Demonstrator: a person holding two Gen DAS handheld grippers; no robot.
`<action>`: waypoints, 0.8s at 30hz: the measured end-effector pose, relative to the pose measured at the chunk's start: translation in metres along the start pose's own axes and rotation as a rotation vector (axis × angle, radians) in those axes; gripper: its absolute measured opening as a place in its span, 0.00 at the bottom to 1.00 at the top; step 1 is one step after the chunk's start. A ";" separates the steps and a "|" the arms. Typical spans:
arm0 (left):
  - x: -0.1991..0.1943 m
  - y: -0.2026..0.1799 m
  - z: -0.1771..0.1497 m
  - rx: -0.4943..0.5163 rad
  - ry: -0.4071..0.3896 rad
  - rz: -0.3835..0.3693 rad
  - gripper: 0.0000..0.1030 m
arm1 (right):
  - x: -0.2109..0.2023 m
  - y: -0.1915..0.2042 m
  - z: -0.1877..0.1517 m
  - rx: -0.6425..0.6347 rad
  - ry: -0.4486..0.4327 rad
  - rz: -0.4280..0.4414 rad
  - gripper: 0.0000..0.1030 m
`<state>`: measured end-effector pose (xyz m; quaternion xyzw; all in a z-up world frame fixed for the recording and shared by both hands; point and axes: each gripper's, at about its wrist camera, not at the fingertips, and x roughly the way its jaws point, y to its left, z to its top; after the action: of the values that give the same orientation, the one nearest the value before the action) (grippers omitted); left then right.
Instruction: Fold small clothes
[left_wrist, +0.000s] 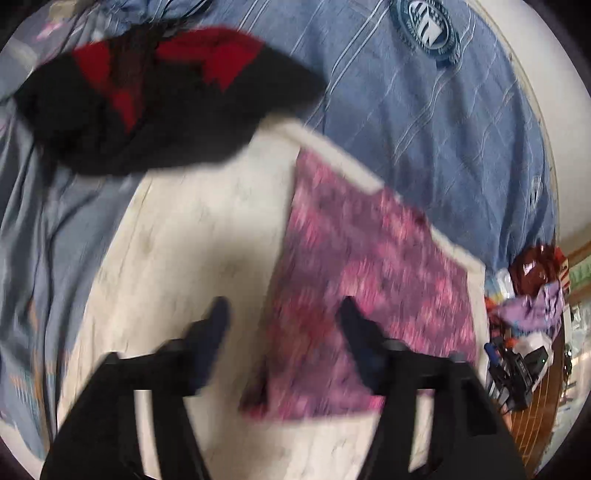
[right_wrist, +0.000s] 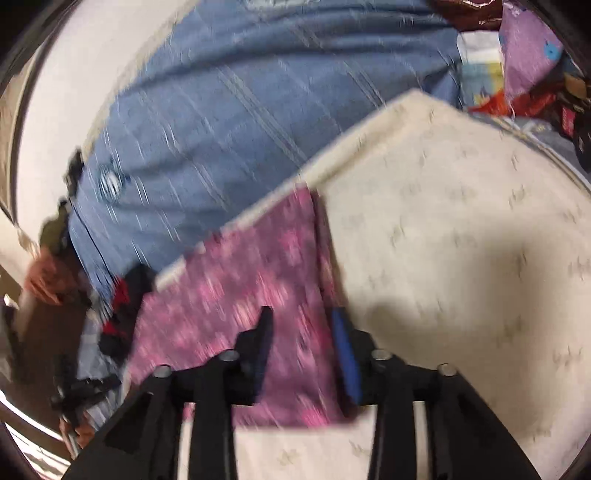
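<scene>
A pink and purple patterned cloth lies flat on a cream mat, folded into a rough rectangle. My left gripper is open above the cloth's near left edge, holding nothing. In the right wrist view the same cloth lies on the cream mat. My right gripper is open over the cloth's near right part, its jaws apart and empty. Both views are motion-blurred.
A black and red garment lies heaped at the mat's far left, also showing at the left in the right wrist view. A blue striped bedcover lies beyond the mat. Cluttered items and a purple cloth sit at the right edge.
</scene>
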<state>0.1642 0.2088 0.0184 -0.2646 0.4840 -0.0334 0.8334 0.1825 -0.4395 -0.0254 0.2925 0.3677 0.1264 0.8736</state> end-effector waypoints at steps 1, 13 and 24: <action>0.010 -0.004 0.013 -0.001 0.016 -0.009 0.66 | 0.011 0.003 0.011 0.018 0.003 0.013 0.51; 0.111 0.003 0.084 -0.153 0.205 -0.044 0.66 | 0.128 0.002 0.069 0.138 0.051 -0.079 0.51; 0.084 -0.035 0.095 -0.020 0.029 -0.045 0.02 | 0.114 0.051 0.089 -0.123 -0.049 -0.047 0.04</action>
<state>0.2938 0.1920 0.0061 -0.2831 0.4901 -0.0511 0.8228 0.3253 -0.3863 -0.0091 0.2326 0.3446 0.1208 0.9014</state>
